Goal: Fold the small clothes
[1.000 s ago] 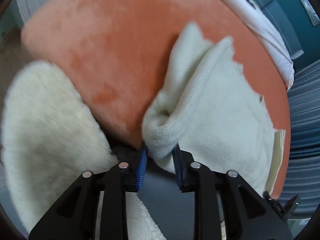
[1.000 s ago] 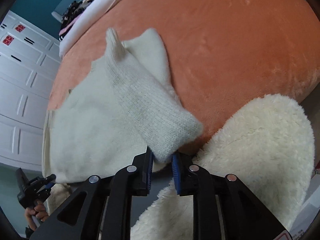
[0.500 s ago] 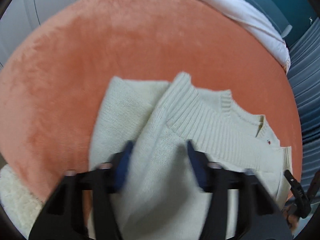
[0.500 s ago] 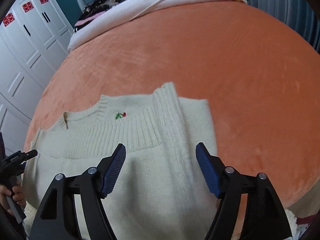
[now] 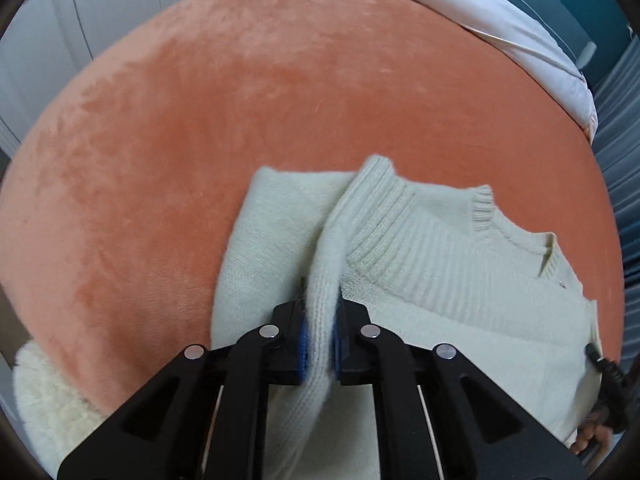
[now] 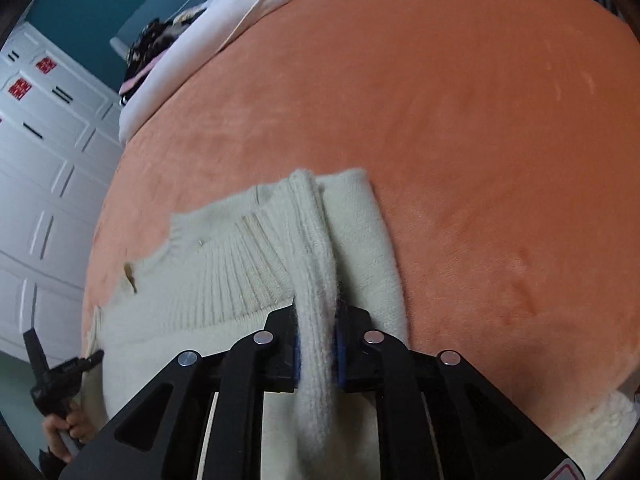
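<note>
Mid-fold: both our tools, left (image 5: 320,344) and right (image 6: 317,346), pinch sweater (image 5: 440,280) ridges on bed (image 5: 200,120); next, carry the fold across evenly.

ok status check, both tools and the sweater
Left tool shut on a pinched ridge of the cream sweater. Right tool shut on another ridge. Sweater partly folded on the orange blanket. Nothing in the way.

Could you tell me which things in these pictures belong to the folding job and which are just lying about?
Part of the job:
- cream knit sweater, its sides pinched up
- left gripper, shut on it
- right gripper, shut on it

Just lying about:
- orange blanket underneath
- fluffy cream throw
- white bedding
- white wardrobe
</note>
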A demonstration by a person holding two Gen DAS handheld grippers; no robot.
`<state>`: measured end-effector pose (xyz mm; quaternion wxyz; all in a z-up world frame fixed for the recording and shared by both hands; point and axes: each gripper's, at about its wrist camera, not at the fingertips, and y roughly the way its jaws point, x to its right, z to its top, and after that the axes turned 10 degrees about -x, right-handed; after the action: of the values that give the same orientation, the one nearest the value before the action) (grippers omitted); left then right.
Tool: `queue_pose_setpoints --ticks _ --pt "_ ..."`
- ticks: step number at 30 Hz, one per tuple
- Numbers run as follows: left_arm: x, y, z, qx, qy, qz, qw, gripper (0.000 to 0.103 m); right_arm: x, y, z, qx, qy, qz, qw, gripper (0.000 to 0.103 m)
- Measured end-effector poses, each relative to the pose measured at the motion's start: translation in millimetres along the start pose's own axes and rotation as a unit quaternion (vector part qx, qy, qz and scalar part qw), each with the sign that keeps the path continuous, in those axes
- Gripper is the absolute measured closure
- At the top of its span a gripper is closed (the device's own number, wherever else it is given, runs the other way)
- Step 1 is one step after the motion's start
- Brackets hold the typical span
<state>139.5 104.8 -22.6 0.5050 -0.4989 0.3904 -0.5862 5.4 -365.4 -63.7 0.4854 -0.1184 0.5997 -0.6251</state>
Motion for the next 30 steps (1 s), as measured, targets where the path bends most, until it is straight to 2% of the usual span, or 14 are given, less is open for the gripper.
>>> queue_pose_setpoints --ticks 2,4,6,9,11,13,14,16,17,19,21,23,26,30 --pt "6.2 -24.7 -7.8 0.024 0.012 0.025 0.9993 0.091 -17.9 -37.4 -11.6 0.056 -0.018 -0.031 0.998 0.080" --pt "20.4 -46.9 -23.2 0.050 0.028 0.030 0.9979 0.084 -44.6 -55.3 -22.5 0.071 -0.061 -0.028 0.995 0.080" --pt "41.1 -54.4 -38.5 0.050 0.047 0.008 0.9976 0.077 -84.1 -51.8 -43.6 0.039 -0.121 0.009 0.992 0.080" --pt "71.0 -35.5 -66.3 0.014 0.076 -0.023 0.9968 0.077 -149.2 -9.7 -83.8 -0.048 -0.208 0.064 0.975 0.080" --pt "84.8 -11.4 -79.1 -0.020 0.107 -0.004 0.9941 0.076 -182.2 23.7 -115.9 -0.095 -0.254 0.079 0.959 0.082" --pt "81.4 -1.4 -87.3 -0.020 0.123 0.016 0.9921 0.076 -196.6 48.3 -134.0 -0.115 -0.291 0.060 0.948 0.090" --pt "75.5 -2.7 -87.2 -0.013 0.125 0.016 0.9919 0.077 -194.0 50.6 -133.6 -0.111 -0.299 0.049 0.947 0.101" --pt "58.6 -7.5 -83.1 -0.005 0.111 0.030 0.9933 0.077 -171.5 46.0 -114.9 -0.112 -0.272 0.061 0.954 0.103" --pt "49.5 -7.2 -80.0 -0.003 0.100 0.034 0.9944 0.077 -149.6 38.1 -101.9 -0.105 -0.237 0.066 0.964 0.103" --pt "23.7 -4.8 -74.0 -0.008 0.068 0.032 0.9971 0.077 -97.4 18.1 -82.7 -0.058 -0.177 -0.019 0.982 0.102" --pt "4.3 -0.7 -71.9 -0.017 0.044 -0.010 0.9988 0.078 -38.9 6.4 -66.6 -0.048 -0.116 -0.027 0.992 0.103" --pt "5.9 -1.2 -72.1 -0.016 0.045 -0.011 0.9988 0.078 5.6 -7.3 -55.2 -0.037 -0.072 -0.060 0.995 0.103" --pt "15.1 -11.2 -71.9 -0.012 0.038 -0.005 0.9992 0.078 17.6 -26.5 -51.4 -0.029 -0.042 -0.043 0.998 0.103" --pt "23.5 -25.6 -62.8 0.032 0.056 0.024 0.9976 0.069 -24.9 -42.8 -52.6 0.017 -0.099 -0.065 0.993 0.095"
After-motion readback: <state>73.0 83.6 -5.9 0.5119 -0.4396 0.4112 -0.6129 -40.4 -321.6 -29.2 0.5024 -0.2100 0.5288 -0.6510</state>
